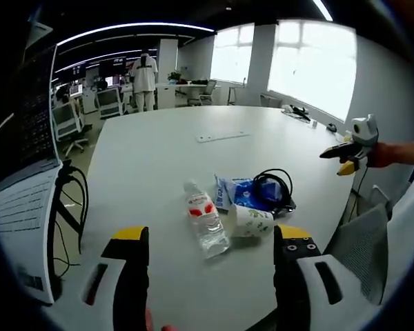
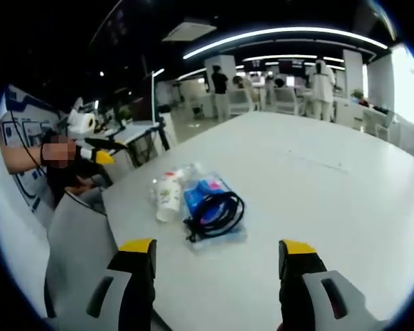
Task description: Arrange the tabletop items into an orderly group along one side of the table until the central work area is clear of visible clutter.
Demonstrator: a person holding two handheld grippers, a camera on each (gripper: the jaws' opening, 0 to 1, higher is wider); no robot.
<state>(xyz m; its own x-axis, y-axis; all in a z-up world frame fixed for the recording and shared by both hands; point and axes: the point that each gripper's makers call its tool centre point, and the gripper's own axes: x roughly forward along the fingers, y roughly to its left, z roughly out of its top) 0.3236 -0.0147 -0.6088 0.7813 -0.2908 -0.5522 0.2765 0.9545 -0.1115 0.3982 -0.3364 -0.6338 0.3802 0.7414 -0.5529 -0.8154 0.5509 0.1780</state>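
A clear water bottle (image 1: pixel 205 224) with a red label lies on the white table (image 1: pixel 159 158), just ahead of my open left gripper (image 1: pixel 210 241). A paper cup (image 1: pixel 250 222) lies on its side to the bottle's right. Behind it are a blue packet (image 1: pixel 236 193) and a coiled black cable (image 1: pixel 272 189). My right gripper (image 1: pixel 341 157) hovers off the table's right edge, in a hand. In the right gripper view the cup (image 2: pixel 168 196), bottle (image 2: pixel 179 174), packet (image 2: pixel 205 196) and cable (image 2: pixel 217 212) lie ahead of my open right gripper (image 2: pixel 215 248). The left gripper (image 2: pixel 100 155) shows at the left.
An open laptop (image 1: pixel 21 186) with black cords sits at the table's left edge. A flat white strip (image 1: pixel 222 136) lies farther out on the table. A grey chair (image 1: pixel 359 241) stands by the near edge (image 2: pixel 76 248). People and desks (image 1: pixel 143 79) are far behind.
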